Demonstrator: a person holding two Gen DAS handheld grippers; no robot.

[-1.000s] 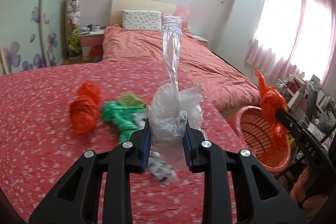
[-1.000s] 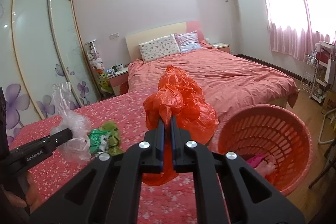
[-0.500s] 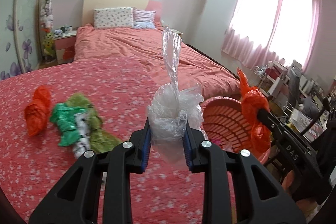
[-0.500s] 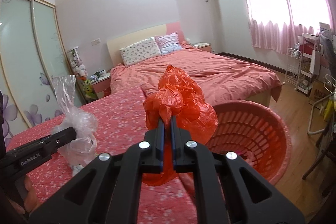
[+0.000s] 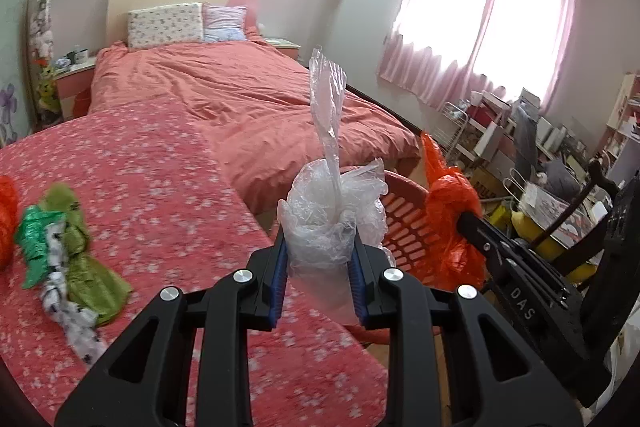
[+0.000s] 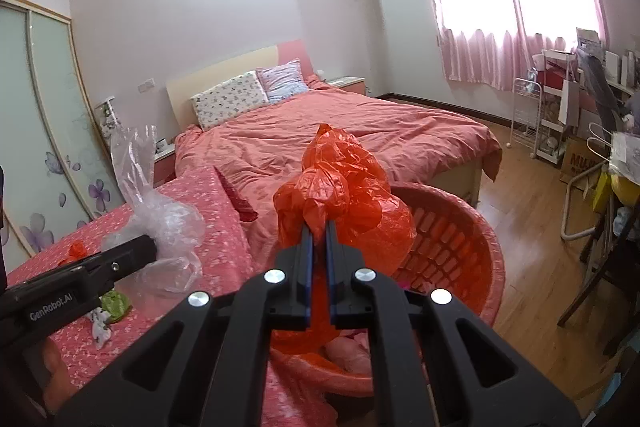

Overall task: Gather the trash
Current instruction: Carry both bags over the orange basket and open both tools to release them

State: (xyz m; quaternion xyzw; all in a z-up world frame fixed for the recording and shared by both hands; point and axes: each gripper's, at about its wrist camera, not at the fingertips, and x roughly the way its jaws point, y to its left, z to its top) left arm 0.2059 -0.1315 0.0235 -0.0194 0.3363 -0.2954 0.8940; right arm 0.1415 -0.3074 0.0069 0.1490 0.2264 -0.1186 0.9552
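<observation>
Your left gripper (image 5: 320,259) is closed on a crumpled clear plastic bag (image 5: 332,211). The blue pads (image 5: 279,279) press it from both sides, and a long twisted tail of the bag stands up above the jaws. Your right gripper (image 6: 316,239) is closed almost fully on an orange plastic bag (image 6: 344,195), which bulges above and around the fingertips and hangs down between the two fingers.

The pink laundry-style basket (image 6: 472,239) stands on the wooden floor, just beside the corner of the bed with the flowered red cover (image 5: 160,195). In the right wrist view the orange plastic bag is in front of the basket's near rim, above its opening as far as you can judge from this angle. Some pale pink thing (image 6: 348,351) lies already at the bottom of the basket. In the left wrist view the clear plastic bag is above the bed's edge, with the basket directly behind it.

On the flowered red cover, well apart from both grippers, more trash lies: a green bag (image 5: 36,239), an olive-green bag (image 5: 88,267) touching it, a white patterned piece (image 5: 76,323) and another orange bag (image 5: 6,219) at the left edge of the left wrist view.
</observation>
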